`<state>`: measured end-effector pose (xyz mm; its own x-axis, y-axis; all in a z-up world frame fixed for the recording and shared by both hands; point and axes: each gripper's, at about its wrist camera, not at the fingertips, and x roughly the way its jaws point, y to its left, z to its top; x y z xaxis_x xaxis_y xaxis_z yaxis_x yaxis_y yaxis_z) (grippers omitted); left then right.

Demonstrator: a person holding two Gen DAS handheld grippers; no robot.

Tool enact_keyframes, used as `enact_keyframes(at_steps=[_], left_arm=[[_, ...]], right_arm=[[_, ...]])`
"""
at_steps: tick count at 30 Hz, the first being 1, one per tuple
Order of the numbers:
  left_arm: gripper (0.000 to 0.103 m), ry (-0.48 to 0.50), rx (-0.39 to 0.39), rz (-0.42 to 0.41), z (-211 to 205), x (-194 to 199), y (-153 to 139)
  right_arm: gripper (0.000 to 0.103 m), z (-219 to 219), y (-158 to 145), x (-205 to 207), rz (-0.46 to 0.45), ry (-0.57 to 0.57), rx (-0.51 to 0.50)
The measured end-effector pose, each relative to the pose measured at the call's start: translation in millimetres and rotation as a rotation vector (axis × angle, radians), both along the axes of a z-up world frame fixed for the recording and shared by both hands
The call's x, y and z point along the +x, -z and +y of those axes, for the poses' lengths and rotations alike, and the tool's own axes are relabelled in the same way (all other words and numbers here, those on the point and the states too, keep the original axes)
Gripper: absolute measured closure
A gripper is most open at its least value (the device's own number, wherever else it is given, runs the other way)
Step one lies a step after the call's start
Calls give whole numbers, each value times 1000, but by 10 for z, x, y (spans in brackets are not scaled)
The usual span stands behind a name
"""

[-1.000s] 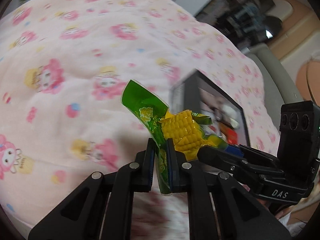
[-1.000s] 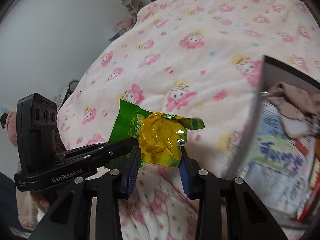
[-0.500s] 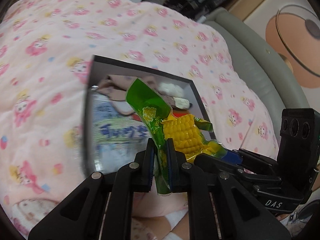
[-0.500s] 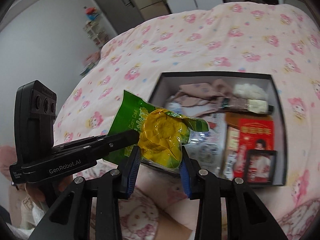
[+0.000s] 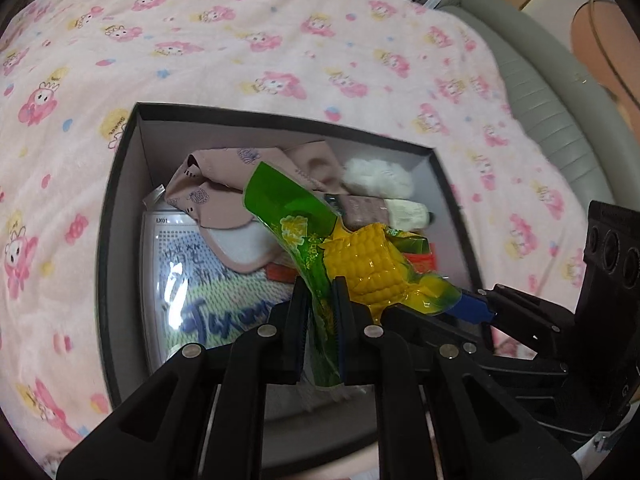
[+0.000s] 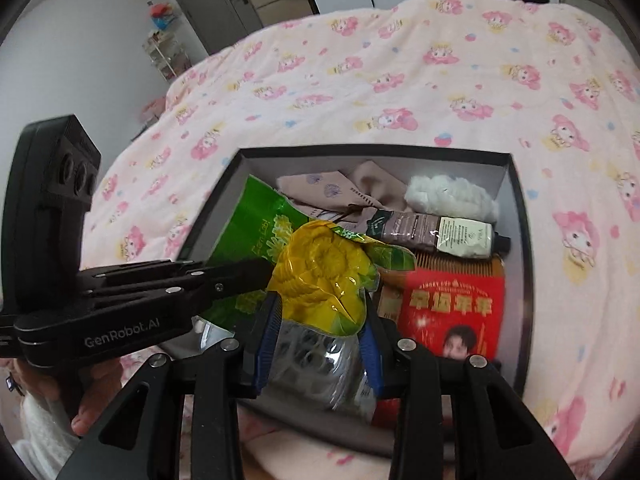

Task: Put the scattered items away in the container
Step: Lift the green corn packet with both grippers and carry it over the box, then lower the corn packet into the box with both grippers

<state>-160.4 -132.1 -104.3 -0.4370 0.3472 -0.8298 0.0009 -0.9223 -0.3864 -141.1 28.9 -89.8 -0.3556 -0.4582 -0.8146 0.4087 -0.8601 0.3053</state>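
- left wrist view, far left: a pink blanket [image 5: 240, 52] printed with cartoon figures covers the bed and surrounds everything.
- centre: a black box [image 5: 105, 240] with a grey inside sits on the blanket. it holds a clear-wrapped packet with blue lettering [image 5: 200, 292], a crumpled dusty-pink cloth [image 5: 224, 184], a white fluffy item [image 5: 378, 178] and a tube [image 5: 384, 210].
- low centre: the left claw [image 5: 320, 312] is clamped on the flat green edge of a vacuum-packed corn cob [image 5: 368, 264], its jaws almost together on the thin plastic. the pack hangs above the box's open top.
- right: the right claw reaches in from the right edge, a blue-padded finger against the yellow end of the pack. beyond it lies a grey padded bed edge [image 5: 560, 132].
- right wrist view, left: the left claw comes in from the left, held by a hand [image 6: 92, 396] in a white sleeve, and pinches the green part of the pack.
- centre: the right claw [image 6: 320, 316] grips the yellow cob end between its blue pads [image 6: 268, 332], jaws set wide around it, over the box [image 6: 520, 240].
- right: inside the box lie a red printed packet [image 6: 452, 312], the tube [image 6: 436, 232] and the white fluffy item [image 6: 452, 196].
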Motion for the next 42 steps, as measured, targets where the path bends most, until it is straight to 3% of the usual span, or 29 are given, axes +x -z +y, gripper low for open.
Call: enact_keyframes(at_steps=[6,10,15,18,23,29,33,36,40,42], left_arm=[[92,-21,-83,-13,45,-94,156],[92,-65,-159,-35,-3,-93,191],[91,-109,-117,70,-160,69,-51],[91,-85,-83,113,-149,106,-111],[91,-15,-110,78,60,94,36],[91,-51,-219,0,105,82,244],[91,-93,-209,31,12,128,169],[91,-124,-176,87,-101,195,31],[91,-64,-78,142,-125,246,-107],[91,-23,2,95,-98,206,-5]], right_arm=[[70,83,306,-201,-93,22,-64],[70,109,304,-227,-79,38,-75],[70,348,108,-96,-20,78,-118],[70,441,38,-80,12,108,-115],[73,325,192,-101,-37,70,-38],[73,240,332,-90,-76,32,1],[76,57,400,-162,-114,-5,-40],[76,-115,305,-178,-34,-42,9],[76,-95,282,-129,-27,-18,10],[76,-11,241,-59,-13,0,29]])
